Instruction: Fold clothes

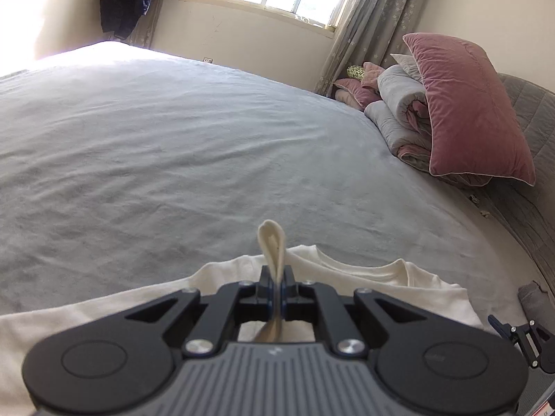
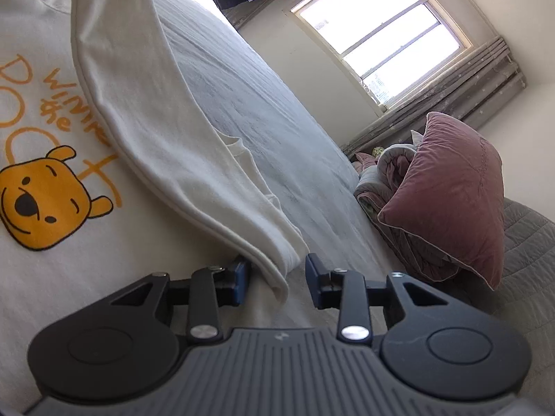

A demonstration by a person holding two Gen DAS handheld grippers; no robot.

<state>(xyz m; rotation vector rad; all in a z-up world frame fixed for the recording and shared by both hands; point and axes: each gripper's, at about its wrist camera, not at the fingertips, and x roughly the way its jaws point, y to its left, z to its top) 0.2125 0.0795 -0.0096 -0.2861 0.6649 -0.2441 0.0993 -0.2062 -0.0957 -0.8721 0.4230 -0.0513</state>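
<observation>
One cream sweatshirt (image 2: 52, 249) is spread at the bed's (image 1: 173, 145) near edge; its fold is pinched by the left gripper (image 1: 276, 289); the right gripper (image 2: 279, 279) is held wide around a sleeve edge (image 2: 270, 267).

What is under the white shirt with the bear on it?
The shirt lies on a grey bed cover. Its folded sleeve covers part of the front; anything else beneath is hidden.

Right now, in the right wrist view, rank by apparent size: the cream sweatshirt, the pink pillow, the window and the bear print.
1. cream sweatshirt, though it lies nearest the camera, which inflates it.
2. and 3. pink pillow and window: too alike to rank, and the window is farther off.
4. bear print.
</observation>
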